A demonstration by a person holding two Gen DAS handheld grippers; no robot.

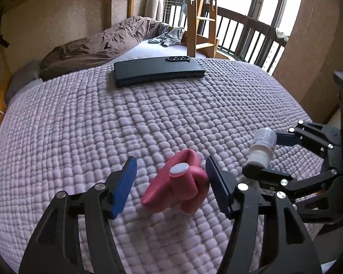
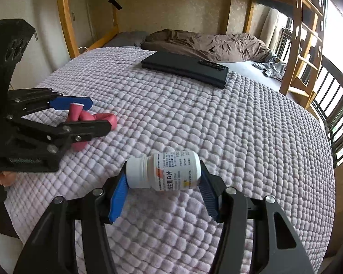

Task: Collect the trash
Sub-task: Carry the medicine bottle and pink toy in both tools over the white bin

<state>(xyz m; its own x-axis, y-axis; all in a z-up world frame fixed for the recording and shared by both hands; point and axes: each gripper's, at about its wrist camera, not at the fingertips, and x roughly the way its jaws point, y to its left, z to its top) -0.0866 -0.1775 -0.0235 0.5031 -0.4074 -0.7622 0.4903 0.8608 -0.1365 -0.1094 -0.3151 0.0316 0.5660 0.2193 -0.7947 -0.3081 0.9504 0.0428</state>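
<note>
left wrist view: left gripper (image 1: 171,182) apart around pink knotted item (image 1: 178,182), perhaps touching; right gripper (image 2: 163,188) clamps pill bottle (image 2: 164,171).

On the quilted lilac blanket (image 1: 148,114) lies a folded pink leather piece (image 1: 180,185) with a round white end, between the blue pads of the left gripper (image 1: 171,182); the left pad stands clear of it, the right pad is at its edge. Just right of the pink piece, the right gripper (image 1: 265,155) clamps a white pill bottle (image 1: 261,147). Well beyond it rests a black flat case (image 1: 157,73).
</note>
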